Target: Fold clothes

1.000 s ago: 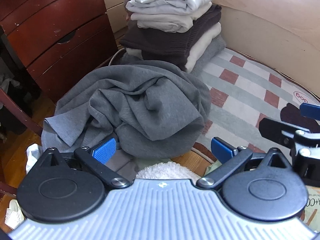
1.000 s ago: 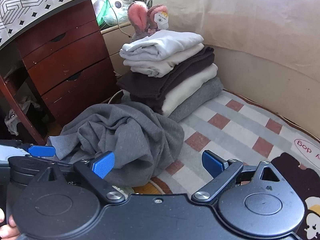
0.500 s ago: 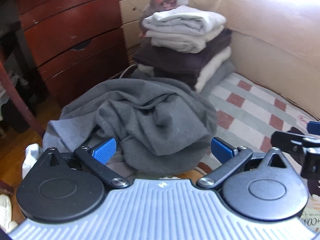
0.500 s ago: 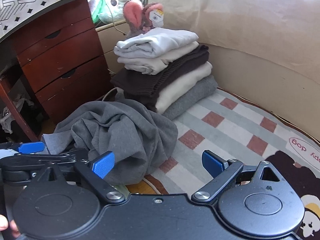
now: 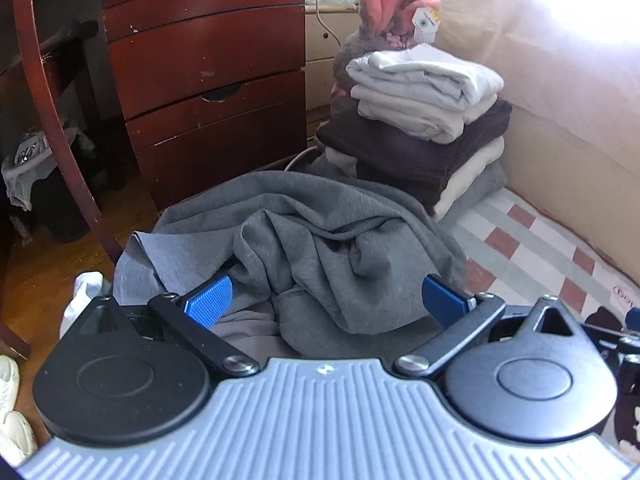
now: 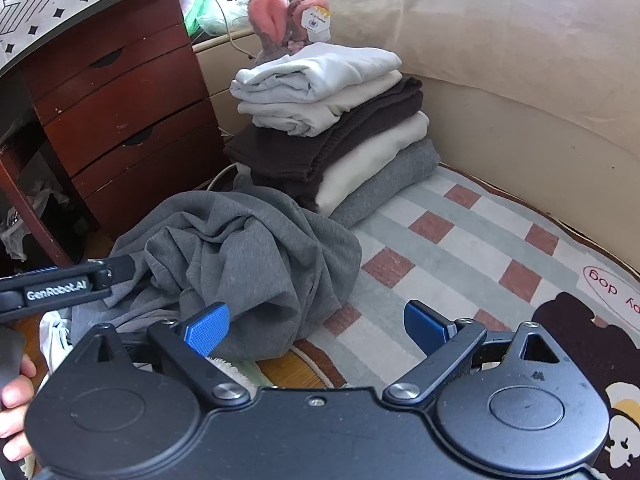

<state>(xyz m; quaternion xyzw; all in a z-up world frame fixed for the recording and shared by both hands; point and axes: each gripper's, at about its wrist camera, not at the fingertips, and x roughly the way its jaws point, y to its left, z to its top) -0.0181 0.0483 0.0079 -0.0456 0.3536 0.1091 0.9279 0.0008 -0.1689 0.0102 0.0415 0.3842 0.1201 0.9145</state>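
Observation:
A crumpled grey garment point(image 5: 312, 240) point(image 6: 248, 256) lies in a heap at the edge of a checked rug point(image 5: 532, 256) point(image 6: 460, 248). Behind it stands a stack of folded clothes point(image 5: 424, 128) point(image 6: 328, 128), white on top, dark brown, cream and grey below. My left gripper point(image 5: 326, 300) is open just in front of the heap, its blue pads on either side of the near folds, holding nothing. My right gripper point(image 6: 316, 324) is open too, over the rug at the heap's right edge. The left gripper's body point(image 6: 60, 284) shows at the left of the right wrist view.
A dark red chest of drawers point(image 5: 208, 80) point(image 6: 120, 120) stands behind the heap on the left. A plush toy with pink ears point(image 5: 384, 12) point(image 6: 280, 20) sits behind the stack. A cream cushioned wall point(image 6: 500, 60) borders the rug. A curved wooden chair leg point(image 5: 52, 120) and white items point(image 5: 84, 296) are left.
The left gripper has drawn in lower and closer to the grey heap, tilting up so the drawers and plush toy show. The right gripper shifted slightly. Both stayed open.

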